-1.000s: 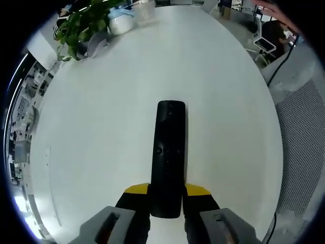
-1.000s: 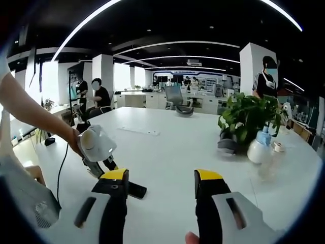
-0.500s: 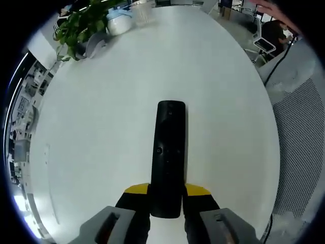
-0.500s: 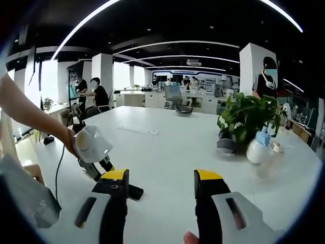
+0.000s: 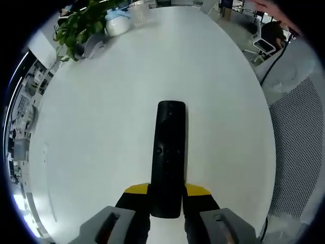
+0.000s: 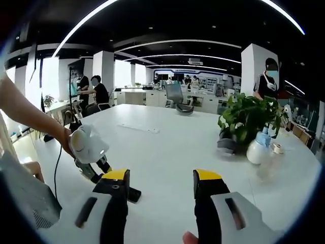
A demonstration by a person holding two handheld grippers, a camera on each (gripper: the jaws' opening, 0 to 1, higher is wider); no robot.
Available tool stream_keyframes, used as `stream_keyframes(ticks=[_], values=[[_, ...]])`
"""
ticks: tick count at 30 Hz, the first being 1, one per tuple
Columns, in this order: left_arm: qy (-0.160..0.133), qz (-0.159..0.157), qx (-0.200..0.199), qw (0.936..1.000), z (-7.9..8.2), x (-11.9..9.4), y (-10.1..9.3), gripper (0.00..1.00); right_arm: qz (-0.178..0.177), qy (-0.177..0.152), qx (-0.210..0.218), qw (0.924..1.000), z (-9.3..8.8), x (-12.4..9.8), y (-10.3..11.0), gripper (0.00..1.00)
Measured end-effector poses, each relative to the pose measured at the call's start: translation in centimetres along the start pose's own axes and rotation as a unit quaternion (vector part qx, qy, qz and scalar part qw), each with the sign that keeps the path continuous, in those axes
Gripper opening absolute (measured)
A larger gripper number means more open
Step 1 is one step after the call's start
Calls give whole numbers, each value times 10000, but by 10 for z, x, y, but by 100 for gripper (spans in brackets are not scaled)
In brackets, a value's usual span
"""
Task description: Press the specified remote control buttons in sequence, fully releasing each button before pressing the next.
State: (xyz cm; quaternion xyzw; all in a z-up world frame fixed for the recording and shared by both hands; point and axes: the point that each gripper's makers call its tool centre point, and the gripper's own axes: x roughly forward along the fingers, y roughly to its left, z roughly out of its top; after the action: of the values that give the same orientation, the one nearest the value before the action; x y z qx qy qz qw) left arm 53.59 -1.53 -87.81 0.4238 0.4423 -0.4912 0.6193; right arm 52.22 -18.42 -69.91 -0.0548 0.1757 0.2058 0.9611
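The left gripper view looks down on a white table [image 5: 101, 127] with the black remote [image 5: 169, 155] stretching straight ahead from the left gripper [image 5: 167, 195]. The right gripper view looks level across the same table [image 6: 172, 147] into an office, and catches the left gripper [image 6: 89, 150] from the side, low on the left, with an end of the remote [image 6: 133, 194] poking out beneath it.

Ahead of the remote the tabletop is bare out to a plant [image 5: 81, 23] and a white bottle [image 5: 116, 23] at the far rim. To the right the table edge curves close by, with mesh and a cable beyond it. In the right gripper view the plant [image 6: 249, 117] and bottle [image 6: 258, 146] stand ahead to the right.

The left gripper's yellow-tipped jaws are closed onto the near end of the remote, one jaw at each side. The right gripper [image 6: 162, 185] stands wide open above the table, holding nothing.
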Motion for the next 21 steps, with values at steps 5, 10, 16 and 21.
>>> stream_keyframes(ticks=[5, 10, 16, 21], values=[[-19, 1, -20, 10000, 0, -1, -4, 23, -4, -4, -14, 10000, 0, 0, 0, 52], [-72, -29, -59, 10000, 0, -1, -9, 23, 14, 0, -14, 10000, 0, 0, 1, 51], [-81, -38, -47, 9999, 0, -2, -14, 23, 41, 51, -108, 9999, -2, 1, 4, 50], [-18, -26, 76, 10000, 1, -2, -18, 23, 43, 36, -111, 9999, -1, 1, 3, 50]])
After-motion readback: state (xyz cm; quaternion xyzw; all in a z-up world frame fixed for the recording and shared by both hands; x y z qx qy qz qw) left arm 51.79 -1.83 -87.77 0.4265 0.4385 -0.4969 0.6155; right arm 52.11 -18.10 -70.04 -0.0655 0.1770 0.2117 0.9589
